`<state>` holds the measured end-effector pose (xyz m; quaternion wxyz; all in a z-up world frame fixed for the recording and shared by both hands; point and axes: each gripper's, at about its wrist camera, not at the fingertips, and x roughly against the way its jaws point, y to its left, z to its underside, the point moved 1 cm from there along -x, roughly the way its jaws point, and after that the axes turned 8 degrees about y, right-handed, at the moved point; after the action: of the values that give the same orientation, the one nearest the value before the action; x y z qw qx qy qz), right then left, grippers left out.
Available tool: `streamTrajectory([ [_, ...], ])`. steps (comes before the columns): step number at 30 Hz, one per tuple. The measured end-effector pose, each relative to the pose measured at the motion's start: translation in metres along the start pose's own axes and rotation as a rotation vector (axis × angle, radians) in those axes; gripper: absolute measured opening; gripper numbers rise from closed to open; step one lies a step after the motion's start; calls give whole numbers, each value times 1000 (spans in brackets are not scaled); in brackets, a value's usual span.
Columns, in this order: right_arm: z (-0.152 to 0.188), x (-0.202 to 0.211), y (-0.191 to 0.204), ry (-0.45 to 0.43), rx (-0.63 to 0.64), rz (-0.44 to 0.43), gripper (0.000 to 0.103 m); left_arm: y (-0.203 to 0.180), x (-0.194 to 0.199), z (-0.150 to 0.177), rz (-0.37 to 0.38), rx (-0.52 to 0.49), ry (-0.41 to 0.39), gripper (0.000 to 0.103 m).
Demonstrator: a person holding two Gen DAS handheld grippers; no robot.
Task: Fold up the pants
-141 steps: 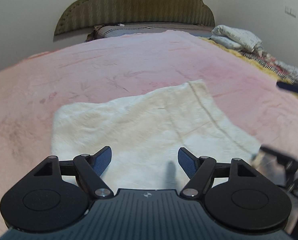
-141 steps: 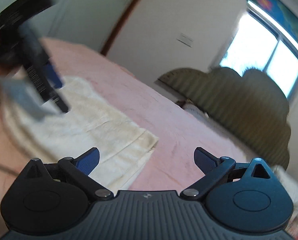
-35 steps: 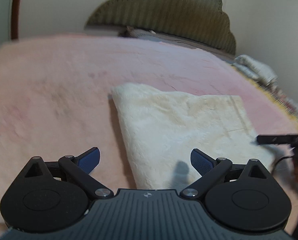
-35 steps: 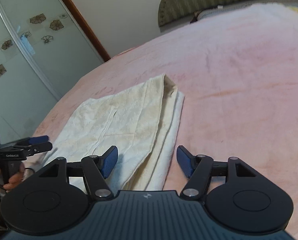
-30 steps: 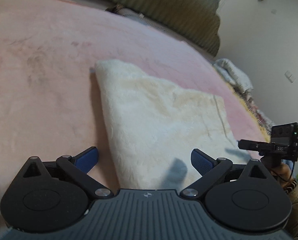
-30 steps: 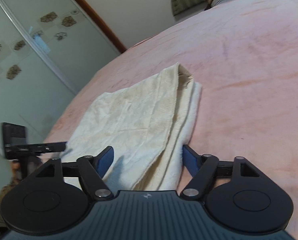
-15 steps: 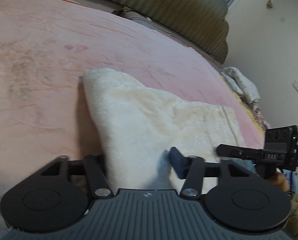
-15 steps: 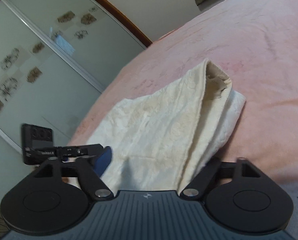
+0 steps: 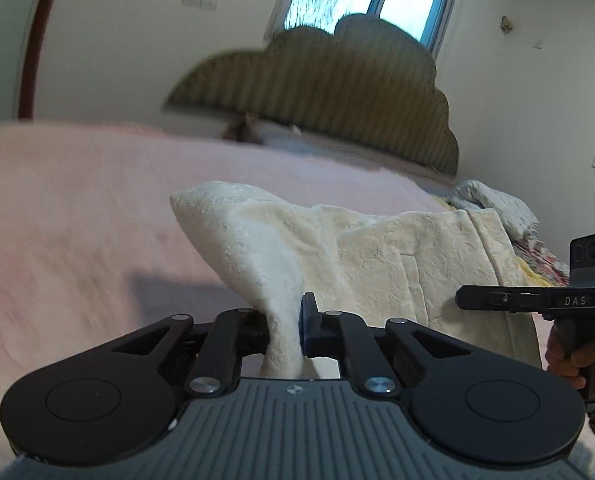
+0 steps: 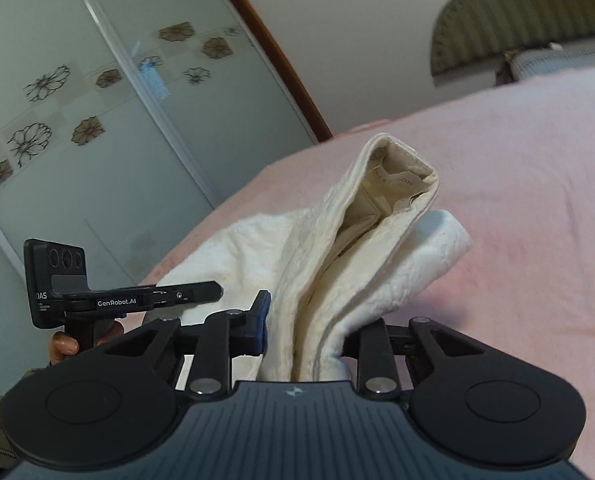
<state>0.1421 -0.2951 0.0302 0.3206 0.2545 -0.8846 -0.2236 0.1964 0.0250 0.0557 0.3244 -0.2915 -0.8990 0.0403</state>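
The cream-white folded pants (image 9: 337,256) lie on the pink bed, with their near edge lifted. My left gripper (image 9: 283,334) is shut on the near left corner of the pants. My right gripper (image 10: 305,332) is shut on the thick near right corner of the pants (image 10: 337,264), where the stacked layers and the open waistband show. Each gripper shows in the other's view: the right one (image 9: 537,302) at the right edge, the left one (image 10: 137,300) at the left.
The pink blanket (image 9: 77,220) covers the bed. An olive headboard (image 9: 317,92) and a window stand at the far end. Crumpled bedding (image 9: 497,208) lies at the far right. A mirrored wardrobe door (image 10: 77,120) stands to the left of the bed.
Both grippers moved onto the near edge of the pants and closed on its two corners. The held edge has since risen off the bed.
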Motion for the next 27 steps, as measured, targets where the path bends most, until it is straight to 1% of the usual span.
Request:
streamTrajectory([
  [3, -25, -15, 0, -23, 28, -20, 26, 12, 2, -23, -50, -14, -18, 11],
  [6, -53, -46, -13, -23, 24, -29, 26, 25, -8, -40, -112, -30, -13, 11],
  [8, -65, -69, -28, -1, 5, -21, 26, 35, -21, -46, -147, -12, 9, 11],
  [10, -72, -96, -41, 31, -28, 0, 26, 45, -36, -45, -167, 6, 47, 11],
  [12, -70, -118, -49, 68, -33, 43, 26, 53, -53, -39, -200, 11, 96, 12],
  [13, -68, -126, -51, 82, -21, 74, 29, 57, -60, -34, -220, 13, 117, 13],
  [14, -65, -132, -54, 97, -21, 111, 32, 61, -65, -31, -233, 18, 132, 17],
  [15, -63, -136, -57, 109, -35, 142, 37, 65, -67, -29, -236, 27, 141, 25],
  [16, -60, -138, -60, 120, -54, 161, 40, 70, -67, -28, -240, 38, 146, 29],
  [17, -57, -138, -63, 122, -71, 162, 40, 73, -65, -27, -248, 51, 149, 43],
  [18, -54, -134, -64, 123, -81, 153, 41, 79, -63, -29, -257, 67, 152, 54],
  [19, -53, -131, -63, 128, -83, 150, 41, 82, -59, -28, -280, 83, 151, 59],
  [20, -51, -127, -60, 135, -75, 157, 42, 86, -54, -26, -316, 95, 145, 62],
  [21, -51, -124, -55, 141, -59, 177, 49, 90, -48, -25, -349, 98, 142, 63],
  [22, -49, -119, -52, 144, -43, 205, 59, 92, -42, -23, -372, 104, 138, 64],
  [24, -44, -108, -42, 141, 14, 298, 66, 93, -27, -20, -384, 136, 119, 65],
  [25, -42, -102, -36, 129, 41, 336, 67, 92, -20, -18, -377, 150, 114, 65],
  [27, -37, -85, -28, 73, 47, 404, 67, 85, -6, -14, -368, 161, 104, 65],
])
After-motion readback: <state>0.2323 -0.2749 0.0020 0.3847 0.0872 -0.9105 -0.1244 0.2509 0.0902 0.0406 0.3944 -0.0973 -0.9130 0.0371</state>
